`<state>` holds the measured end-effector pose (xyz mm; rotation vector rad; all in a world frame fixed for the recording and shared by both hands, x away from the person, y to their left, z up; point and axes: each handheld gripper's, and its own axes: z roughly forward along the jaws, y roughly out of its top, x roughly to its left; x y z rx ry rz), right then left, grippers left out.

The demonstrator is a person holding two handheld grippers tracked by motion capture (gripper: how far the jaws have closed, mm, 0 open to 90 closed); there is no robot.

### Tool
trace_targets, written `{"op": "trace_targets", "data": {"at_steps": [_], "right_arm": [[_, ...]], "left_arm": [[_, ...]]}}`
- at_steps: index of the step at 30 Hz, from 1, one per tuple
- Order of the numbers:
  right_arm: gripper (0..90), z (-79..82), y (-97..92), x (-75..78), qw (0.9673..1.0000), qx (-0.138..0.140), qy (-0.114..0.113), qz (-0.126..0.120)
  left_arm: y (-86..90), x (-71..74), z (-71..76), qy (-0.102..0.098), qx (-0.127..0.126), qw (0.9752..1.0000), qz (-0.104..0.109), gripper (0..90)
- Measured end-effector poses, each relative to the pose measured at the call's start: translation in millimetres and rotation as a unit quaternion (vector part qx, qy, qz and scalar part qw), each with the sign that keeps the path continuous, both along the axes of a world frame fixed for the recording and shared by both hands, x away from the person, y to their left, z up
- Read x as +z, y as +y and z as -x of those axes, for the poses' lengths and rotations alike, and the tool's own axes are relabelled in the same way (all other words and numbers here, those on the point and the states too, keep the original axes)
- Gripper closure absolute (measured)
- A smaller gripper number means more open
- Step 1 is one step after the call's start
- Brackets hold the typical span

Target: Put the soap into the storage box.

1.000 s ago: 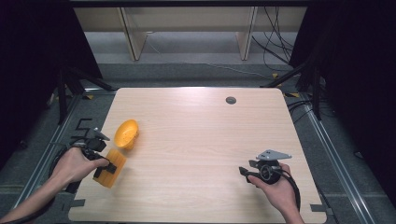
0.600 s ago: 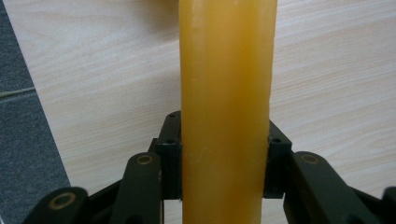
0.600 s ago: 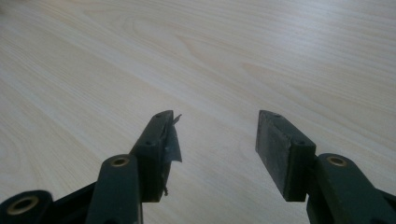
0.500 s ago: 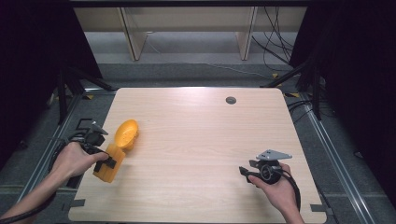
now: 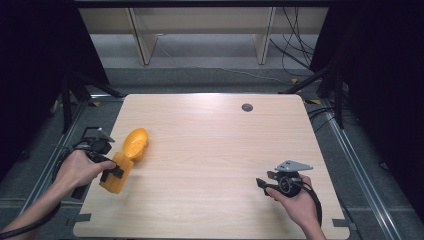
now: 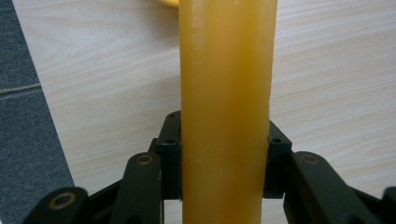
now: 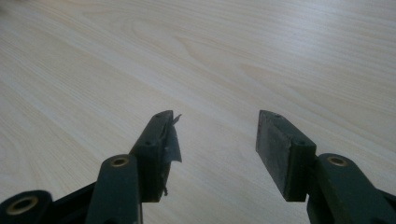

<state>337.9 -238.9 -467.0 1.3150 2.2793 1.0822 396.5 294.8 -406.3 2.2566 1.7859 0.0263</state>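
We've got a light wood tabletop (image 5: 210, 150) here with a small dark round grommet (image 5: 247, 107) set into it near the far edge. Over on the left side there's an orange plastic scoop (image 5: 125, 159), lying with its rounded bowl end pointing away from the person and its blocky handle pointing back toward the near-left corner. From above we can't tell whether the handle is resting on the wood or held just off it.

The left tongs (image 5: 111, 171) are clamped across that handle. In the left gripper view the left tongs (image 6: 223, 163) have the amber-orange handle running straight up the middle, with a black pad pressed flat against each side of it, so they're definitely pinching the scoop (image 6: 226, 102). The left hand (image 5: 80, 167) is wrapped around the tool, right at the left edge of the tabletop.

The right tongs (image 5: 262, 184) sit well apart from all that, low over the near-right part of the tabletop, held by the right hand (image 5: 295, 200), with the grey three-cornered plate on top. In the right gripper view the right tongs (image 7: 215, 140) are spread wide with just bare wood grain between them. One pad has a bit of torn tape or liner peeling off its inner face.
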Motion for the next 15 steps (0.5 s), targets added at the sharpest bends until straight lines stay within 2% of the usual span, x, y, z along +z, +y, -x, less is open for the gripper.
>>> {"op": "trace_targets", "data": {"at_steps": [2, 3, 4, 5, 6, 8, 10, 11, 13, 15], "right_arm": [[47.6, 0.2, -0.1, 0.2, 1.0000, -0.001, -0.001, 0.002], [47.6, 0.4, 0.7, 0.0, 1.0000, 0.000, 0.002, -0.004], [47.6, 2.4, 2.3, 0.8, 0.9998, -0.013, 0.012, -0.010], [47.6, 1.6, 1.7, 0.5, 0.9999, -0.008, 0.006, -0.006], [47.6, 1.5, 1.6, 0.6, 0.9999, -0.008, 0.005, -0.006], [47.6, 1.7, 1.7, 0.8, 0.9999, -0.009, 0.006, -0.006], [47.6, 0.5, 0.2, 0.7, 1.0000, -0.001, 0.000, -0.004], [47.6, 0.5, 0.0, 0.8, 1.0000, -0.001, -0.001, -0.004], [47.6, 0.4, -0.2, 0.9, 1.0000, -0.002, -0.002, -0.005], [47.6, 0.4, -0.2, 0.7, 1.0000, -0.001, -0.001, -0.004]], "left_arm": [[1.1, 1.0, -0.5, 0.004, -0.005, 1.0000, -0.001, 60.5], [1.2, 1.2, -0.4, 0.006, -0.002, 1.0000, 0.002, 60.5], [-0.5, 1.5, -0.8, -0.002, 0.009, 1.0000, 0.003, 60.5], [1.1, 2.0, -2.1, -0.004, -0.004, 1.0000, -0.002, 60.6], [-1.5, 2.1, -1.2, 0.000, 0.014, 0.9999, 0.003, 60.5], [0.4, 3.4, -3.7, -0.004, -0.002, 1.0000, -0.004, 60.5], [0.7, 4.9, -5.2, -0.007, -0.003, 1.0000, -0.005, 60.5], [-1.2, 5.6, -4.7, -0.005, 0.013, 0.9999, 0.003, 60.5], [1.2, 8.2, -7.8, -0.010, -0.003, 0.9999, -0.007, 60.5], [1.4, 10.6, -9.7, -0.015, -0.001, 0.9999, -0.005, 60.5]]}}
